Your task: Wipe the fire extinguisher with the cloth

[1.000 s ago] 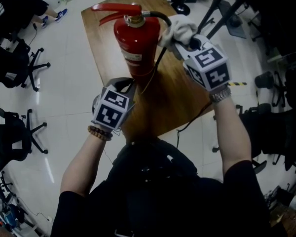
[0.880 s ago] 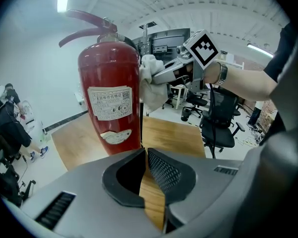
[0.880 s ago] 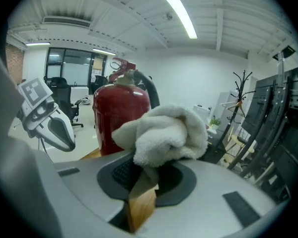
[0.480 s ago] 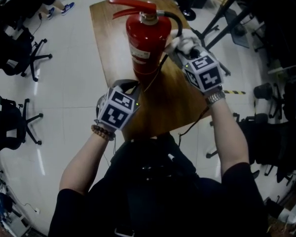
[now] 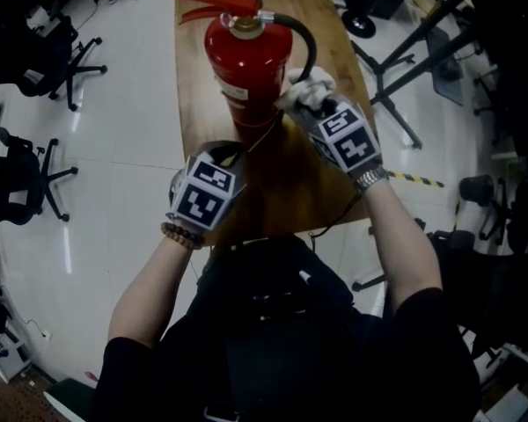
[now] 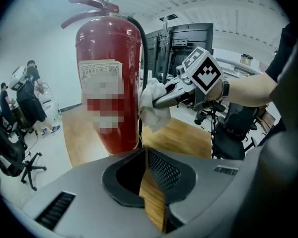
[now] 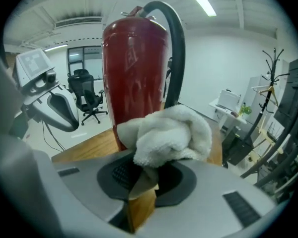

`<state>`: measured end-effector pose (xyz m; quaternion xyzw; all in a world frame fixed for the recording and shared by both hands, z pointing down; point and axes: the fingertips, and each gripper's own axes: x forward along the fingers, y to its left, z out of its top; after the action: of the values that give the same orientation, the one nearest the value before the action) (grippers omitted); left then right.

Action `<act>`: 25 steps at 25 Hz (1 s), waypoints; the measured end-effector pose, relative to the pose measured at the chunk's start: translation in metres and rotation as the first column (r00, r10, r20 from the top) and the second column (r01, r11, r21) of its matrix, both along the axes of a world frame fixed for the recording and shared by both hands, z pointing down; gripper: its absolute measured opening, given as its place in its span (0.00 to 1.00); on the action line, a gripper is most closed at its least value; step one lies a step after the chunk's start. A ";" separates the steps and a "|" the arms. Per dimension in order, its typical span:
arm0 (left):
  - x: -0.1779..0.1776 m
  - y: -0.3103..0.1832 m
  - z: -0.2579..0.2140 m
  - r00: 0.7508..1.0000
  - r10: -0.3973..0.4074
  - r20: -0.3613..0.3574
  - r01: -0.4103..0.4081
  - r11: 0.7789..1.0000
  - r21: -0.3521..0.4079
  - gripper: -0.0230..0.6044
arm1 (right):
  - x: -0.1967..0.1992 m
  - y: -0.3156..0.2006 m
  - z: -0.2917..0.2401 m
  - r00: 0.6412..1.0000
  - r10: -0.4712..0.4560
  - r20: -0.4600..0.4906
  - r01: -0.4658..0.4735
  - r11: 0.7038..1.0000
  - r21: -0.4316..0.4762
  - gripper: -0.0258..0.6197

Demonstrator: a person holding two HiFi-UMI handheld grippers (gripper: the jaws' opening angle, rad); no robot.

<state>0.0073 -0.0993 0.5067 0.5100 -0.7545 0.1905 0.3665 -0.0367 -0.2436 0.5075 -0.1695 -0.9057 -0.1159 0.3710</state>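
Cloth (image 7: 171,135), white and bunched, touches red extinguisher (image 7: 134,68).

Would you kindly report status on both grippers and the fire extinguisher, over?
Left gripper shut, empty, near fire extinguisher. Right gripper shut on white cloth, at its side by the hose. Extinguisher upright on table; nothing in the way.

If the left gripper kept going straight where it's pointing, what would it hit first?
Most likely the lower body of the fire extinguisher just ahead of the left gripper; depth is unclear, so the table might come first.
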 end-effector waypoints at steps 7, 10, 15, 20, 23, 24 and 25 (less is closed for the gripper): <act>0.003 -0.012 0.004 0.998 -0.065 0.003 0.065 0.998 -0.009 0.06 | 0.001 0.008 0.025 0.994 -0.098 -0.044 0.098 0.995 0.000 0.15; 0.005 -0.016 0.006 0.996 -0.085 0.005 0.085 0.996 -0.013 0.06 | 0.005 0.010 0.043 0.988 -0.131 -0.082 0.131 0.991 -0.002 0.15; 0.004 -0.021 0.011 0.993 -0.120 0.002 0.120 0.993 -0.019 0.06 | 0.003 0.012 0.063 0.978 -0.173 -0.115 0.174 0.985 -0.001 0.15; 0.006 -0.026 0.014 0.990 -0.141 -0.003 0.141 0.990 -0.023 0.06 | 0.002 0.014 0.076 0.969 -0.206 -0.138 0.208 0.978 0.005 0.15; 0.007 -0.028 0.015 0.988 -0.154 -0.004 0.154 0.988 -0.026 0.06 | 0.006 0.015 0.092 0.960 -0.217 -0.175 0.220 0.976 -0.003 0.15; 0.007 -0.027 0.016 0.987 -0.159 -0.004 0.159 0.987 -0.027 0.06 | 0.006 0.016 0.095 0.959 -0.221 -0.179 0.224 0.975 -0.003 0.15; 0.007 -0.027 0.016 0.986 -0.164 -0.004 0.164 0.986 -0.028 0.06 | 0.005 0.016 0.097 0.958 -0.225 -0.180 0.229 0.973 -0.001 0.15</act>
<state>0.0139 -0.1263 0.5225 0.4417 -0.7901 0.1682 0.3904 -0.0315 -0.2275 0.6046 -0.2783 -0.8421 -0.1512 0.4366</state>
